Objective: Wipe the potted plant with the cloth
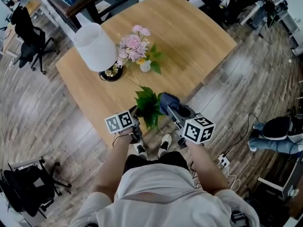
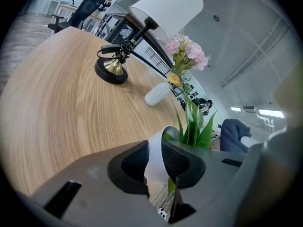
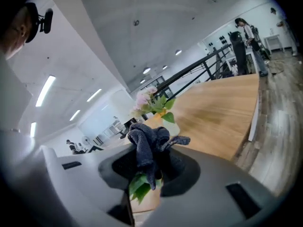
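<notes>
Potted plant (image 1: 147, 105) stands at the near edge of the table (image 1: 189, 37), on the person's side of the flower vase (image 1: 145, 66) and lamp (image 1: 97, 46). Left gripper (image 2: 156, 162): jaws closed onto the white pot wall (image 2: 158, 143), steadying the plant from its left side. Right gripper (image 3: 149, 167): jaws pinched on the bunched dark cloth (image 3: 144, 143), which sits at the plant's right side, level with the leaves. One green leaf (image 3: 138, 186) shows just under the cloth in the right gripper view; touching or only overlapping in view, cannot tell. Key relation: the leaves lie to the left of the cloth and run upward from the pot. Judgement: the wipe should travel leftward onto a blade, then along it, base to tip.
</notes>
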A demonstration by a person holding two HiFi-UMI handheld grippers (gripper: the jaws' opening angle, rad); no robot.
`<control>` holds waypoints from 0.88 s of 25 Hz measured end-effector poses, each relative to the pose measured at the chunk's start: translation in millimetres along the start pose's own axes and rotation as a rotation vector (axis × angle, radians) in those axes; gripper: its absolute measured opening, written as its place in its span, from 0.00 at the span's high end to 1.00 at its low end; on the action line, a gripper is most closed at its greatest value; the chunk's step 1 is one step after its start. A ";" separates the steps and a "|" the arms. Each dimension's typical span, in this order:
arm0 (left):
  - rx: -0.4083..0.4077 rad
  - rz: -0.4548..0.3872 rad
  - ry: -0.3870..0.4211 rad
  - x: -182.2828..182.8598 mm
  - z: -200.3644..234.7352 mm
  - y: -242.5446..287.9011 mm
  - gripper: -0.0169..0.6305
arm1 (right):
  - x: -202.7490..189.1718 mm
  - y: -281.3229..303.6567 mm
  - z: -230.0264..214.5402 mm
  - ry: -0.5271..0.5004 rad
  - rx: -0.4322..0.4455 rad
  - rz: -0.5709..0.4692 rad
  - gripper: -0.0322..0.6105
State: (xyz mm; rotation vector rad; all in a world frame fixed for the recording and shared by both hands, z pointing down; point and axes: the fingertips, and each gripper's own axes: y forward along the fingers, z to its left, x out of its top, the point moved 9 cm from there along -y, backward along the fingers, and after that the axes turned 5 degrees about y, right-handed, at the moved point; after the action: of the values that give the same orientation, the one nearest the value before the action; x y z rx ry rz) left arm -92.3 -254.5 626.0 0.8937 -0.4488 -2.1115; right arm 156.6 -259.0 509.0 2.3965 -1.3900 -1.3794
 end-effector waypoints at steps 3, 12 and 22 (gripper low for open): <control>0.003 -0.009 -0.004 -0.4 -0.6 0.8 0.85 | -21.8 13.8 11.3 0.014 0.034 0.066 0.70; 0.026 -0.020 0.015 -1.7 1.6 2.9 0.85 | -55.2 -11.6 -63.0 0.085 -0.216 0.092 0.70; 0.100 -0.259 0.185 37.6 -12.0 -50.2 0.80 | -5.9 -64.6 -45.3 -0.045 -0.174 -0.116 0.71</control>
State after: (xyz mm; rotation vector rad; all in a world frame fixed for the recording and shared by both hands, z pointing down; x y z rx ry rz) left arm -126.8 -252.2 572.3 1.2501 -0.3607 -2.2258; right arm 231.2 -232.8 512.0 2.3795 -1.1035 -1.5207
